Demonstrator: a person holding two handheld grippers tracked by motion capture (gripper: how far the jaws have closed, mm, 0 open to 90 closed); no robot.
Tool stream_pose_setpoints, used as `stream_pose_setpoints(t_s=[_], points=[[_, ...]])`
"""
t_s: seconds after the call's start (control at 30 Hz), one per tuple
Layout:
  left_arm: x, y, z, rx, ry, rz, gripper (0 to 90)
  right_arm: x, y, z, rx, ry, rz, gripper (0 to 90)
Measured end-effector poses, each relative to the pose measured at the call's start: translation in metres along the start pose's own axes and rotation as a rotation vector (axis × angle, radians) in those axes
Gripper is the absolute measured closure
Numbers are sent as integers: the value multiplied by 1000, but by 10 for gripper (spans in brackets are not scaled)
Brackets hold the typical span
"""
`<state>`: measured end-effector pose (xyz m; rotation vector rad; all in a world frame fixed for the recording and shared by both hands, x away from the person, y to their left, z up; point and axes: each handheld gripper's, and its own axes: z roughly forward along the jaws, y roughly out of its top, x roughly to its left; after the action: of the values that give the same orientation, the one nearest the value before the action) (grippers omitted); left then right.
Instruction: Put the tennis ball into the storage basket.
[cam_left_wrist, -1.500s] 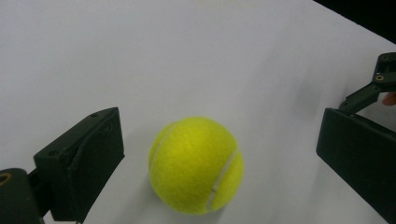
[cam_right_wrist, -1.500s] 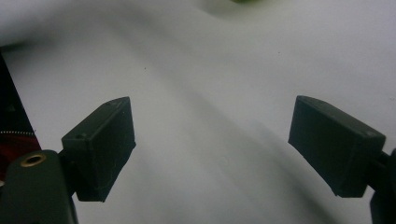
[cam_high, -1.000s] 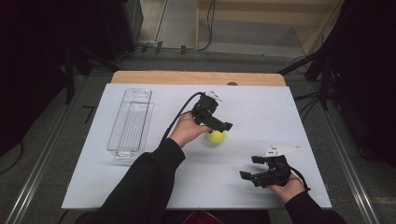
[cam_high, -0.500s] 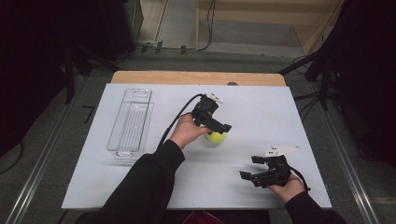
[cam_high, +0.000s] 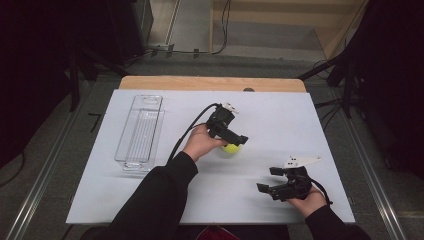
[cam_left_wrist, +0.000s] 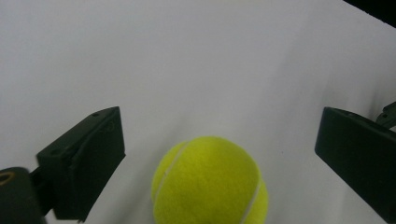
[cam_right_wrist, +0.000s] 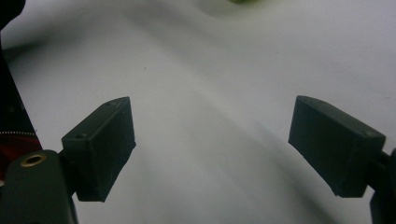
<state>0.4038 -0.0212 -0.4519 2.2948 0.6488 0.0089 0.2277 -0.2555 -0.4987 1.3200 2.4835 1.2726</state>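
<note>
Jaws of the left tool (cam_left_wrist: 219, 154) have just been closing, spread around the tennis ball (cam_left_wrist: 210, 179) without touching it; right tool (cam_right_wrist: 212, 144) spread, nothing between.

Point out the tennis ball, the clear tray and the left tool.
tennis ball (cam_left_wrist: 210, 179), left gripper view, middle of its yellow felt.
clear tray (cam_high: 123, 137), high view, left wall.
left tool (cam_high: 239, 142), high view, between its jaw tips.

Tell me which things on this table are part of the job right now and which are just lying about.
Part of the job:
- tennis ball, between the open jaws of the left hand-held gripper, which have just been closing, not yet pressing it

Just lying about:
- clear plastic bin, apart at the left
- right hand-held gripper, open, holding nothing
</note>
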Motion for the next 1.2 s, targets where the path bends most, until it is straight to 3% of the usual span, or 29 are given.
stream_pose_setpoints(t_s=[0.67, 1.2], points=[[4, -23, 16, 25, -8, -20, 47, 0, 0, 0, 2, -2, -3, 127], [-1, -36, 31, 78, -4, -14, 49, 0, -1, -1, 2, -7, -1, 127]])
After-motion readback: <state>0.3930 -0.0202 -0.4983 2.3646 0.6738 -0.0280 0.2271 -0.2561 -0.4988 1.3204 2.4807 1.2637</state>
